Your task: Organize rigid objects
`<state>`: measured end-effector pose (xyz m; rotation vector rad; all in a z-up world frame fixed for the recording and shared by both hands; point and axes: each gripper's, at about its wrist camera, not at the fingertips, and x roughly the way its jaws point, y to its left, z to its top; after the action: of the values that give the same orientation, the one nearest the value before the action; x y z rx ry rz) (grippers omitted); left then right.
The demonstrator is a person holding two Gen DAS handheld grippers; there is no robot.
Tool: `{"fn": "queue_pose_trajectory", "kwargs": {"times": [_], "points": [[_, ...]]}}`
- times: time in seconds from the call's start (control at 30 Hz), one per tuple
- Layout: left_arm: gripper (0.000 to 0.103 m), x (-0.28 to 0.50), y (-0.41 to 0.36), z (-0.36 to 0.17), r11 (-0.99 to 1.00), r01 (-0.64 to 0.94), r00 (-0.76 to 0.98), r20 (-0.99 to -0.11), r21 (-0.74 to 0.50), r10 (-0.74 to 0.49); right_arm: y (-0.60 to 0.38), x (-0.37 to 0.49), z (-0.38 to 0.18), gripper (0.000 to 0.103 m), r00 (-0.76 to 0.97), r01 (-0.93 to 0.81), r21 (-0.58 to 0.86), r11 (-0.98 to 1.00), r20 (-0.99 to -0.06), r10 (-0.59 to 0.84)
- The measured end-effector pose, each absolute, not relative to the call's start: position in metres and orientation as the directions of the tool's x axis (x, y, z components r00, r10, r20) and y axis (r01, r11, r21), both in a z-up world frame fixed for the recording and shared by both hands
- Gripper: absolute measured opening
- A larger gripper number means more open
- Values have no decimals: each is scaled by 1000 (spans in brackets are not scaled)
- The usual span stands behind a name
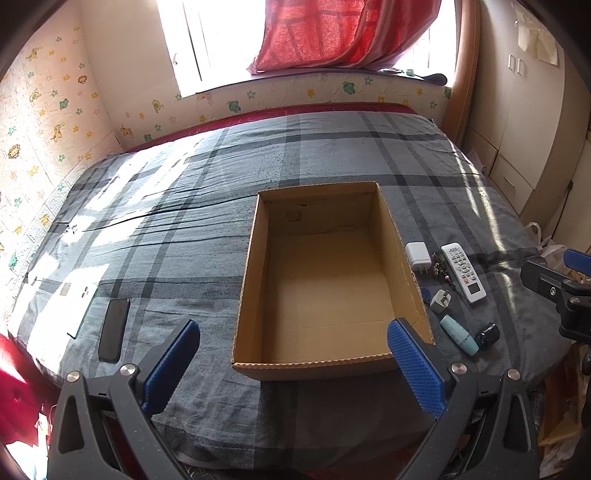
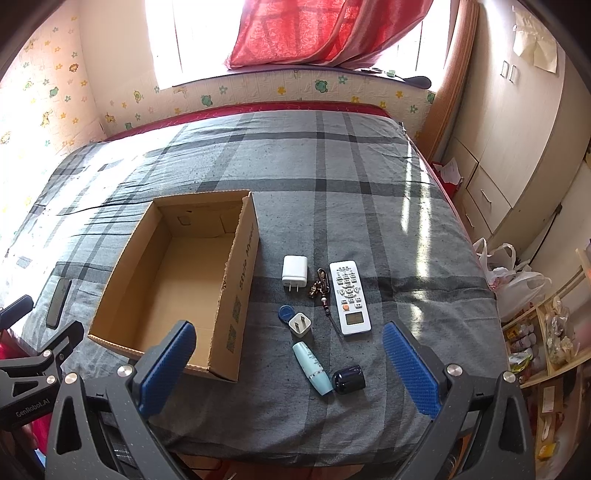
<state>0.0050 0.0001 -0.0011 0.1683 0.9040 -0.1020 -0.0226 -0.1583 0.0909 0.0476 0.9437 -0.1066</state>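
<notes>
An open cardboard box (image 1: 391,236) (image 2: 240,280) lies empty on a grey plaid bed. To its right are a white remote (image 2: 349,297) (image 1: 463,271), a large white charger (image 2: 294,271) (image 1: 418,255), a small white plug (image 2: 300,324) (image 1: 440,301), a blue tag (image 2: 284,313), a keychain (image 2: 320,284), a pale blue tube (image 2: 312,367) (image 1: 458,334) and a dark round case (image 2: 348,379) (image 1: 487,336). My left gripper (image 1: 291,363) is open before the box's near wall. My right gripper (image 2: 290,367) is open, its fingers either side of the tube and case, above them.
Two phones (image 1: 114,334) (image 1: 83,310) lie on the bed at the left. A window with a red curtain (image 1: 332,33) is behind the bed. A wardrobe (image 2: 517,140), plastic bags (image 2: 513,280) and a shelf (image 2: 546,343) stand on the right beyond the bed's edge.
</notes>
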Motion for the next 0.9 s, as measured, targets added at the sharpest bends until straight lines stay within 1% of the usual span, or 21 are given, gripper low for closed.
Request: {"fn": "queue_pose_trajectory", "kwargs": {"times": [0.23,0.53,0.9], "points": [[103,20,7,-7,981,164,611,-791,101,-21,-165,-16,84,103,570,124,-11,992,-818,-80],[103,55,26,-30,979,161,604,-797,123,1,-182,-4,63,103,538,149,-23,989,-837,-101],[103,112,42,-86,973,180,534,-845,143,26,-201,10,31,103,491,182,-33,983,-863,-120]]}}
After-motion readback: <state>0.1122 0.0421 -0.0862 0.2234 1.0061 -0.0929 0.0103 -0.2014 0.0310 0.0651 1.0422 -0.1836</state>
